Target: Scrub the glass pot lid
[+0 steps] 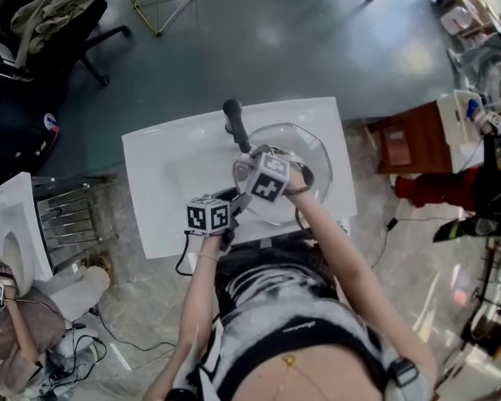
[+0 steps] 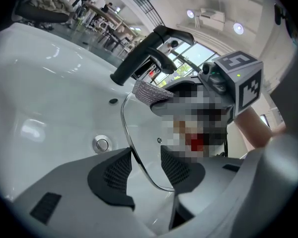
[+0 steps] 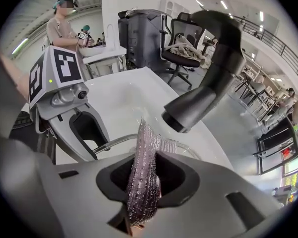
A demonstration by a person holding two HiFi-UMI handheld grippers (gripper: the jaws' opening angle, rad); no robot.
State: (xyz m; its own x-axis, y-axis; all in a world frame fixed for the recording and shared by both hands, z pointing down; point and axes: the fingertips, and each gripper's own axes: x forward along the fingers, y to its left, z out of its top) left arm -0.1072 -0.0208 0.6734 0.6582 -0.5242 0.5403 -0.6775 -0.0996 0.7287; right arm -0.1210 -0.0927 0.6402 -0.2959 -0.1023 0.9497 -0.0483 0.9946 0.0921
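The glass pot lid [image 1: 307, 153] stands tilted in the white sink [image 1: 163, 161]. Its metal rim [image 2: 127, 128] runs between my left gripper's [image 2: 141, 165] pads, which are shut on the lid's near edge. My right gripper [image 3: 145, 182] is shut on a silver mesh scrubbing cloth [image 3: 144, 167]. The cloth [image 2: 149, 92] rests against the lid's upper rim, just under the faucet. In the right gripper view the lid's rim [image 3: 114, 143] curves behind the cloth. In the head view both grippers meet over the basin, left gripper [image 1: 225, 222] nearer me, right gripper [image 1: 249, 170] at the lid.
A dark faucet [image 1: 236, 124] hangs over the basin close above the cloth, its spout [image 3: 208, 78] right of the scrubber. A round metal button [image 2: 102, 144] sits on the basin wall. An office chair [image 1: 58, 23] and other people stand beyond the sink.
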